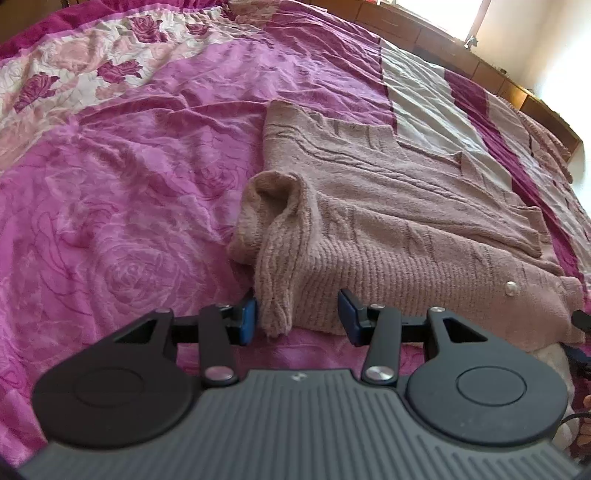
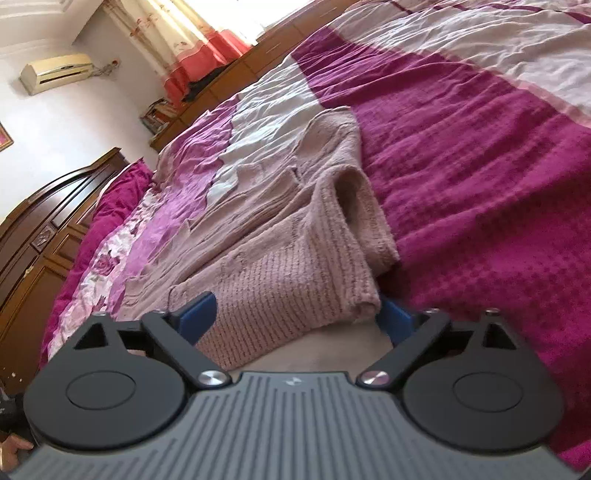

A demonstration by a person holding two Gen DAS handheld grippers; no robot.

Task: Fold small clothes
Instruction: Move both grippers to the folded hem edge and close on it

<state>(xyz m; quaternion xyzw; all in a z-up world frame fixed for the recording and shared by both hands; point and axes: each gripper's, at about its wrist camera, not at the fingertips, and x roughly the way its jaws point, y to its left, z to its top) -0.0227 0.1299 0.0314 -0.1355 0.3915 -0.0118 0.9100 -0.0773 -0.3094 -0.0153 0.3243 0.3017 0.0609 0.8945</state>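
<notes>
A dusty-pink knit cardigan (image 1: 388, 206) lies spread on the bed, with a pearl button (image 1: 511, 287) near its hem. My left gripper (image 1: 297, 317) is open, its blue pads on either side of a folded sleeve cuff (image 1: 275, 295) at the near edge. In the right wrist view the same cardigan (image 2: 280, 266) lies ahead. My right gripper (image 2: 295, 317) is open wide, its blue pads straddling the ribbed hem corner (image 2: 362, 302), with a sleeve (image 2: 369, 218) folded beside it.
The bed is covered by a magenta and pink rose-print quilt (image 1: 110, 221) with white stripes (image 2: 461, 40). A dark wooden headboard (image 2: 48, 206) and wooden cabinets (image 2: 236, 77) stand beyond the bed. A curtained window (image 2: 192, 33) and an air conditioner (image 2: 55, 72) are on the far wall.
</notes>
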